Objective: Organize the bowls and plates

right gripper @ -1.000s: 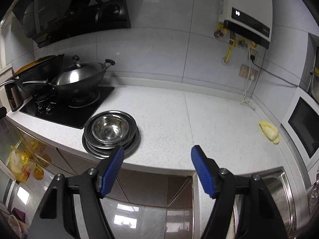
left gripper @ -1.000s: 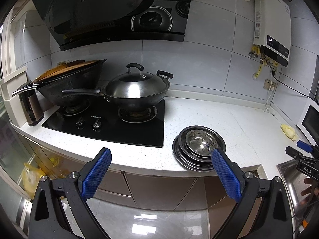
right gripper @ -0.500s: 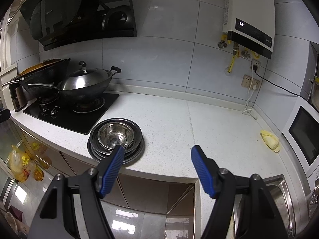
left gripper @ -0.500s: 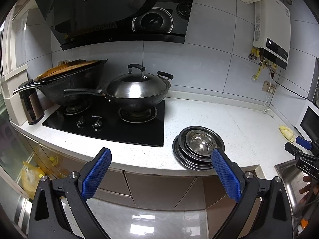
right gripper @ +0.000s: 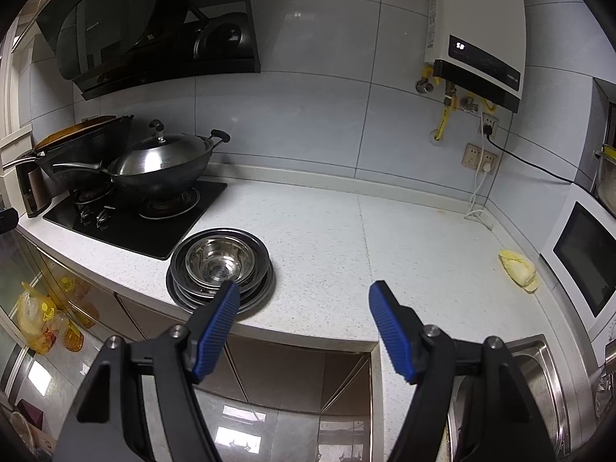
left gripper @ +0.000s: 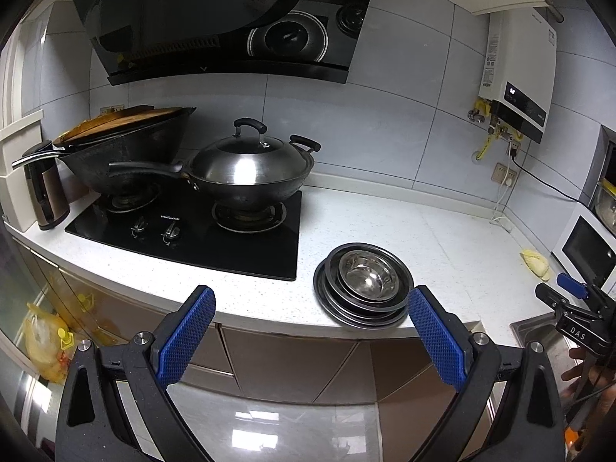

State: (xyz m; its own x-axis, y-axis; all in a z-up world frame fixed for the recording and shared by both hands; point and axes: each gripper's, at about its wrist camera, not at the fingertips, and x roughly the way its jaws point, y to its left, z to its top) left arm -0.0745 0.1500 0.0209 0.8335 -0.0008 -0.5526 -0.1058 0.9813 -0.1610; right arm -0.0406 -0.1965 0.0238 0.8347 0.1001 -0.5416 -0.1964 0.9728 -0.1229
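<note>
We are holding the left gripper [left gripper: 310, 331] and right gripper [right gripper: 304, 321] wide open, gripping nothing. A bowl [right gripper: 217, 260] is sitting inside stacked plates [right gripper: 261, 288] near the surface [right gripper: 404, 250] front edge, beside the stove [right gripper: 127, 219].

Silver bowl [right gripper: 219, 260], speckled white counter [right gripper: 346, 238]

White speckled table [right gripper: 327, 238]: black cooktop [right gripper: 154, 227] inset at left; stack of steel plates and bowls [right gripper: 221, 269] near front edge; yellow cloth [right gripper: 518, 275] at right; sink [right gripper: 539, 377] at right front.
</note>
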